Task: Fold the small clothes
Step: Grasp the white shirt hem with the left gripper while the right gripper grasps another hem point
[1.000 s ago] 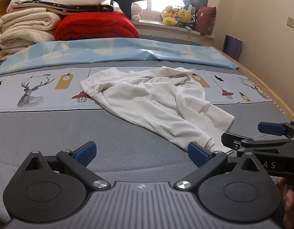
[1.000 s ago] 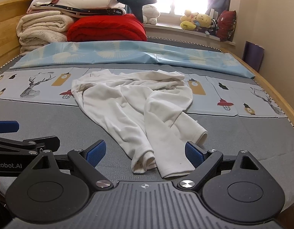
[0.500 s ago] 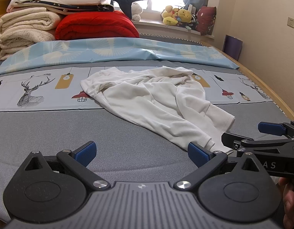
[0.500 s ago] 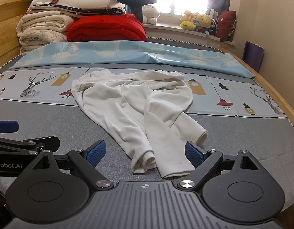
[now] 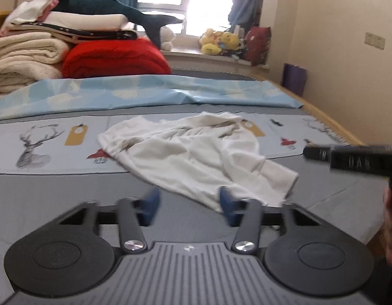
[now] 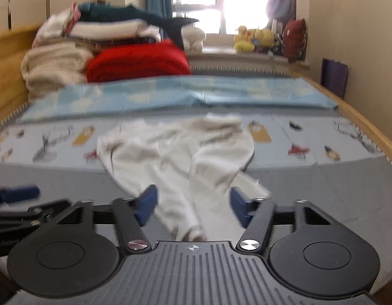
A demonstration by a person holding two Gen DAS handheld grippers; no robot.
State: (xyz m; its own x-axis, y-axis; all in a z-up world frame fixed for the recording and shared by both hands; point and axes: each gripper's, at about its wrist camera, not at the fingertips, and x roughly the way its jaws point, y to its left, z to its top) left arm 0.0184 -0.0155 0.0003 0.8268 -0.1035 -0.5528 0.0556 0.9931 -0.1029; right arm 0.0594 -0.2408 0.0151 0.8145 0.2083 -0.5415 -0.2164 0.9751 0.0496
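A crumpled white garment (image 5: 196,152) lies spread on the bed, its near end pointing toward me; it also shows in the right wrist view (image 6: 185,157). My left gripper (image 5: 188,206) is open and empty, its blue pads just short of the garment's near left edge. My right gripper (image 6: 193,206) is open and empty, its pads either side of the garment's near end, slightly above it. The right gripper's body shows at the right of the left wrist view (image 5: 353,158); the left gripper shows at the left of the right wrist view (image 6: 18,203).
The bed has a grey cover (image 5: 56,198), a printed band with deer (image 5: 35,147) and a light blue sheet (image 5: 145,91). Folded blankets (image 5: 25,58), a red quilt (image 5: 114,58) and a shark toy are stacked at the back. A wooden bed edge (image 6: 368,129) runs along the right.
Both grippers have lifted and moved forward toward the garment, and their jaws have narrowed but stay open. The garment has not moved.
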